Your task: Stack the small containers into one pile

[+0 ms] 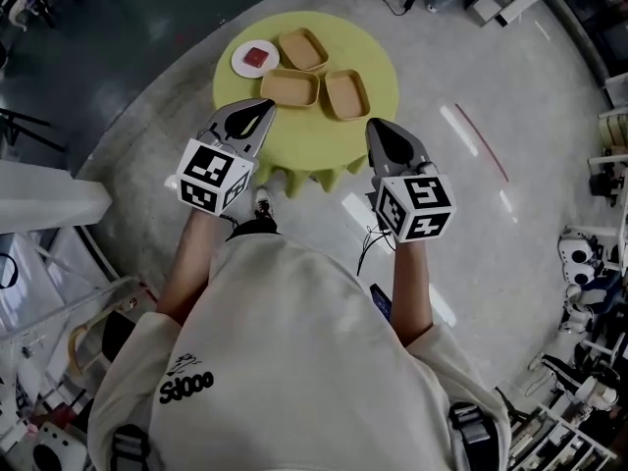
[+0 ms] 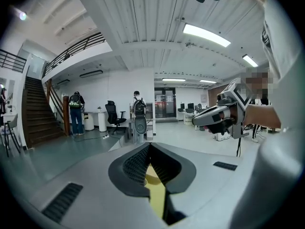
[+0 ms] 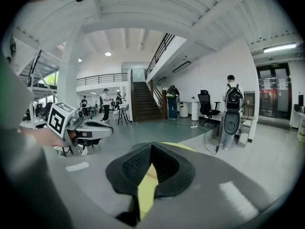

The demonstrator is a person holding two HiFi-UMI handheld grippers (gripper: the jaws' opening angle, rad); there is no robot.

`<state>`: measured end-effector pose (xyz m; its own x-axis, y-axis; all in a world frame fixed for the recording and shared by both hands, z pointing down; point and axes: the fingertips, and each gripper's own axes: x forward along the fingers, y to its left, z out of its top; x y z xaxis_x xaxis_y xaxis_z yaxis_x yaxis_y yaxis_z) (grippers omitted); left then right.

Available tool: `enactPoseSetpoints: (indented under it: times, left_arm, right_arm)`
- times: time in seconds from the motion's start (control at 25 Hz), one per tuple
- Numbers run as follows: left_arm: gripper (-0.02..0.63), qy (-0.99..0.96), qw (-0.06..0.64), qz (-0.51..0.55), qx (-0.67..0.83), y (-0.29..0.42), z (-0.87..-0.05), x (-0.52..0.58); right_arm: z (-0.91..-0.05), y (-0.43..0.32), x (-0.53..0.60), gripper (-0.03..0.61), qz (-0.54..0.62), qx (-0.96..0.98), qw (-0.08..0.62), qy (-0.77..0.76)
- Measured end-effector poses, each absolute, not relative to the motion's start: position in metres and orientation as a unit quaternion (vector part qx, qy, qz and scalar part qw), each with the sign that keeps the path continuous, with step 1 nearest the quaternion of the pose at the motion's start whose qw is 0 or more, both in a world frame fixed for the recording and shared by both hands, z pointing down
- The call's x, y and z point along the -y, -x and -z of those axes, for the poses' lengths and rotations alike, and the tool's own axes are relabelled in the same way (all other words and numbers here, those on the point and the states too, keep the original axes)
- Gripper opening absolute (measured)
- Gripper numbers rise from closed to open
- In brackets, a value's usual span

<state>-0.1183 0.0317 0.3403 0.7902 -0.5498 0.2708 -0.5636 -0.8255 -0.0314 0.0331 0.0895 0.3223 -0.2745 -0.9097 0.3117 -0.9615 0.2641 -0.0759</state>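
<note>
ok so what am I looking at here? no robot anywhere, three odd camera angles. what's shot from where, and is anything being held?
There is no robot arm. A person holds a two-jaw gripper in each hand, and the cubes with square markers are part of those grippers.

The head view comes from a camera on the person's head, looking steeply down. It shows the left gripper and the right gripper at the near edge of a round yellow table. The two gripper views each come from a camera riding on a gripper and looking along its own jaws into the room.

On the table lie three tan containers, side by side and not yet stacked. Beside them is a white plate with something red on it.

Both grippers have their jaws together and hold nothing.
</note>
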Motion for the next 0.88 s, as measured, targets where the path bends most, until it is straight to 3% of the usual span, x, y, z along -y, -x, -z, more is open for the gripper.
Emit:
enactPoseSetpoints:
  times: [0.88]
  left_arm:
    - [0.006, -0.957, 0.065, -0.142, 0.243, 0.163, -0.376, 0.098]
  right_arm:
    - [-0.347, 0.015, 0.022, 0.011, -0.149, 0.751, 0.147, -0.626]
